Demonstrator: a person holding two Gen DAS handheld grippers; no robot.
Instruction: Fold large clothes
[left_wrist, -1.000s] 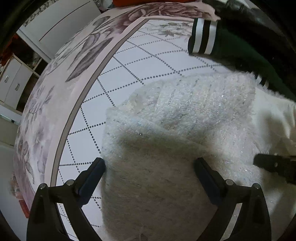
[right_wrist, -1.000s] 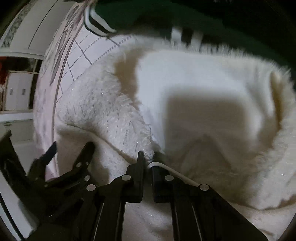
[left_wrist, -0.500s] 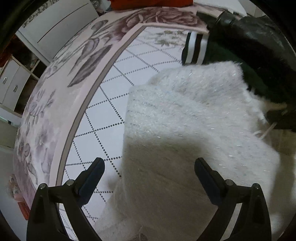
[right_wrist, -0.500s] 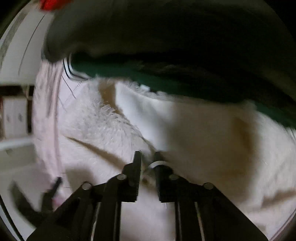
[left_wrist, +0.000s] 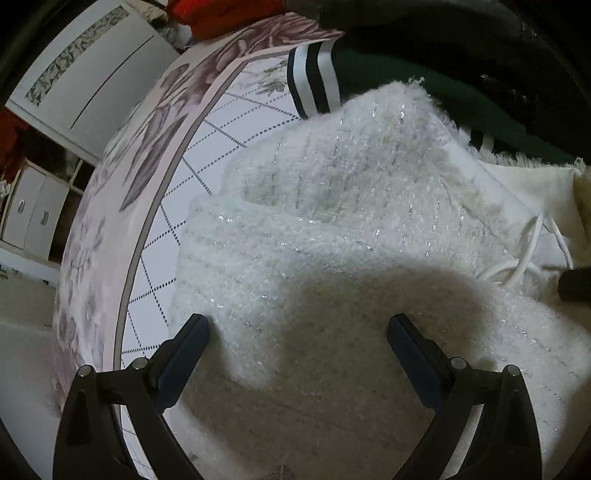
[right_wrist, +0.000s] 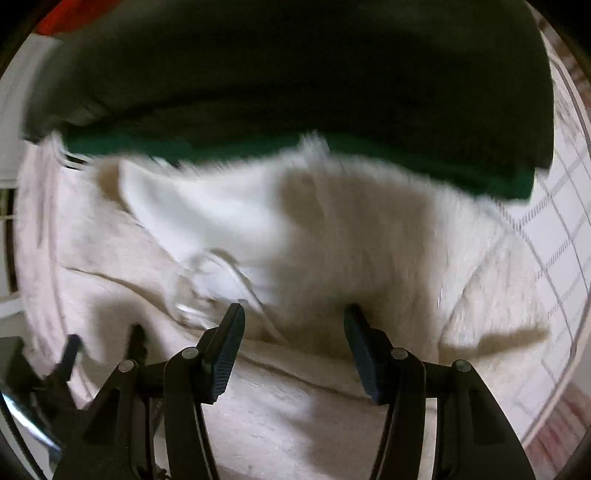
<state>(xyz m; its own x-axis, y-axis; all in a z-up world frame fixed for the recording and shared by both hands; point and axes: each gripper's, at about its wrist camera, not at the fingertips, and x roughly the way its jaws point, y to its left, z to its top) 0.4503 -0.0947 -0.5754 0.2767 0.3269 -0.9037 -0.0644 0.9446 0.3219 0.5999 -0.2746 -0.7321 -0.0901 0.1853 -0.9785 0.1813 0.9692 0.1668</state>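
A fluffy white sweater with silver threads (left_wrist: 332, 229) lies folded on the bed, its smooth cream lining and white drawstring (left_wrist: 524, 254) exposed at the right. My left gripper (left_wrist: 297, 328) is open and empty, its fingers straddling the sweater's near part just above it. My right gripper (right_wrist: 293, 314) is open and empty over the sweater (right_wrist: 332, 229), with the drawstring (right_wrist: 207, 280) just left of its left finger. The right wrist view is motion-blurred.
A dark green garment with white-striped cuffs (left_wrist: 314, 81) and a black garment (right_wrist: 295, 66) lie right behind the sweater. The bedsheet (left_wrist: 221, 122) has a dotted grid and floral border. White cabinets (left_wrist: 33, 218) stand beyond the bed's left edge.
My right gripper has opened and let go of the sweater's drawstring edge. The folded flap now lies flat. My left gripper stayed open over the sweater.
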